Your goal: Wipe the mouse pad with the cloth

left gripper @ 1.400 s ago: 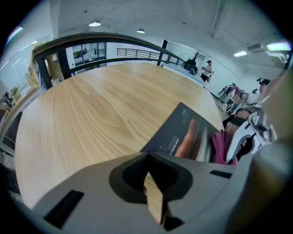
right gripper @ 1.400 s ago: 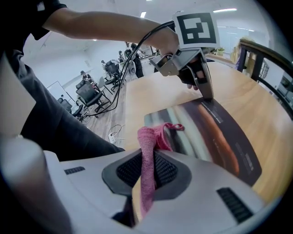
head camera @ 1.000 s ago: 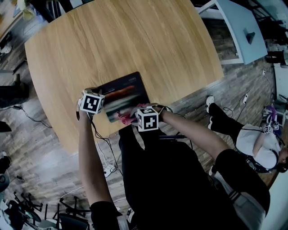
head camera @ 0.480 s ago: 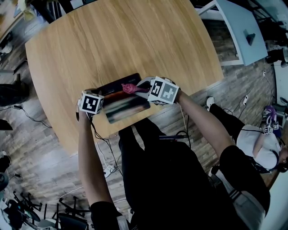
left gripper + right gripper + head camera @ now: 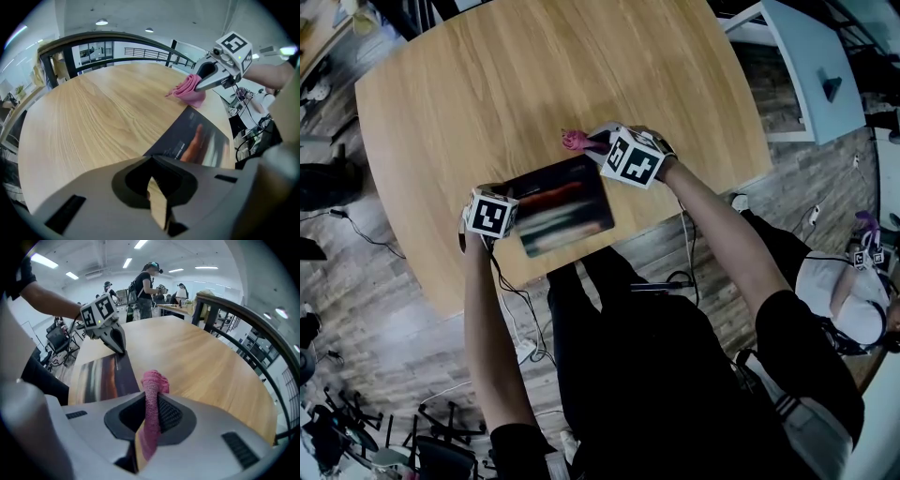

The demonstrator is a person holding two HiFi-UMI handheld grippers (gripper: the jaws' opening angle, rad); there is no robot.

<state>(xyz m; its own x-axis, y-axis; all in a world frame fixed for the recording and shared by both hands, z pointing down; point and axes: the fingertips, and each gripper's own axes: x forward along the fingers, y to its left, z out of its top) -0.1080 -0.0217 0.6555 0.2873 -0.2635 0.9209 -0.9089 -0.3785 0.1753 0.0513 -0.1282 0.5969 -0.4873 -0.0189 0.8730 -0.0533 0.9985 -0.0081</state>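
A dark printed mouse pad [image 5: 562, 204] lies on the round wooden table [image 5: 534, 75], close to its near edge. My left gripper [image 5: 514, 217] is shut, its tips resting on the pad's left corner [image 5: 119, 351]. My right gripper [image 5: 589, 142] is shut on a pink cloth [image 5: 573, 141], which hangs just past the pad's far edge over bare wood. In the left gripper view the cloth [image 5: 189, 91] bunches beneath the right gripper [image 5: 199, 86], beyond the pad [image 5: 199, 140]. Seen from the right gripper view, the cloth [image 5: 152, 380] sticks up between the jaws.
A light blue board [image 5: 802, 56] stands off the table at the upper right. A seated person [image 5: 853, 300] is at the right, and cables [image 5: 520, 323] trail on the floor. Several people [image 5: 145, 287] stand behind the table. A dark railing [image 5: 243, 319] runs alongside it.
My right gripper has carried the cloth from the pad's near edge across the pad and off its far edge. The left gripper and the pad have stayed put.
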